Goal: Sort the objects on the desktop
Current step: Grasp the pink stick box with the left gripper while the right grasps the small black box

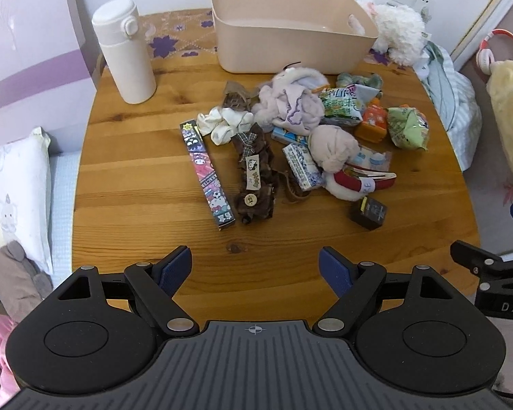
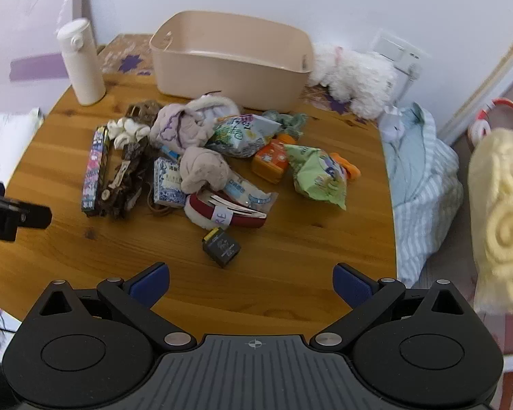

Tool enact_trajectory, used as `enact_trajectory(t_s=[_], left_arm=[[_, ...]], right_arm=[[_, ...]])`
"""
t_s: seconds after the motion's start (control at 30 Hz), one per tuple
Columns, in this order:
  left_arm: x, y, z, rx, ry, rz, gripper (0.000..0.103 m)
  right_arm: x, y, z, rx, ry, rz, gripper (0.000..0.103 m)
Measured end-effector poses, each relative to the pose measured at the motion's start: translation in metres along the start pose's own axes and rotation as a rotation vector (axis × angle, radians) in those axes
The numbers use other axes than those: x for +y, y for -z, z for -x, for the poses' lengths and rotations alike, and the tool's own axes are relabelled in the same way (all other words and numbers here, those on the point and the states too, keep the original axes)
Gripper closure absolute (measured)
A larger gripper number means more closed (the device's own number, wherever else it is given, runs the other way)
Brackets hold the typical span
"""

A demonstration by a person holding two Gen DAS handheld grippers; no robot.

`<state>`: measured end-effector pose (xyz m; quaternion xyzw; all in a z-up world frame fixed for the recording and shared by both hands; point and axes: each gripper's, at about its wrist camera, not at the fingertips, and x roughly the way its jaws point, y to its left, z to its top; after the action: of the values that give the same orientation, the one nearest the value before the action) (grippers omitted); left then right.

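Covering wooden table (image 1: 126, 177): clutter | beige bin (image 1: 290, 44) by wall

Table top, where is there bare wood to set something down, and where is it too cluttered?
Bare wood lies along the near edge of the table, between the open tongs and the black box, and on the left between the white bottle and the long patterned box. The middle, in front of the beige bin, is crowded.
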<state>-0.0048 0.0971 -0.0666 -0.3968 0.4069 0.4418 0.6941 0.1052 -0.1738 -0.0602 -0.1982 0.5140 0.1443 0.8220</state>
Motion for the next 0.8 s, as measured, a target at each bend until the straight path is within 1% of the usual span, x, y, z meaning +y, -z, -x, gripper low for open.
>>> enact_trajectory(t_s=[0.1,0.2,0.27,0.33,0.37,0.4,0.43,0.67,0.8], left_arm=[[0.001,-0.007,-0.011,0.003,-0.011,0.009,0.020],[0.003,-0.016,-0.023,-0.003,-0.031,0.017,0.020],[0.005,-0.023,-0.031,-0.010,-0.043,0.026,0.020],[0.007,-0.031,-0.040,-0.011,-0.056,0.034,0.020],[0.009,-0.034,-0.045,-0.011,-0.059,0.036,0.020],[0.010,-0.037,-0.050,-0.014,-0.058,0.040,0.020],[0.011,-0.040,-0.055,-0.017,-0.058,0.048,0.020],[0.026,-0.055,-0.086,-0.021,-0.081,0.104,0.020],[0.033,-0.060,-0.108,-0.004,-0.105,0.126,0.020]], right_arm=[[0.001,-0.005,-0.015,0.017,-0.011,0.043,0.000],[-0.001,-0.010,-0.032,0.031,-0.033,0.060,0.000],[-0.005,-0.012,-0.042,0.031,-0.068,0.059,0.000],[-0.010,-0.013,-0.052,0.028,-0.123,0.053,0.000],[-0.013,-0.014,-0.058,0.026,-0.160,0.047,0.004],[-0.015,-0.014,-0.063,0.027,-0.182,0.044,0.011],[-0.017,-0.015,-0.069,0.026,-0.196,0.045,0.013],[-0.026,-0.012,-0.110,0.049,-0.238,0.068,0.014],[-0.024,-0.010,-0.132,0.062,-0.254,0.121,0.017]])
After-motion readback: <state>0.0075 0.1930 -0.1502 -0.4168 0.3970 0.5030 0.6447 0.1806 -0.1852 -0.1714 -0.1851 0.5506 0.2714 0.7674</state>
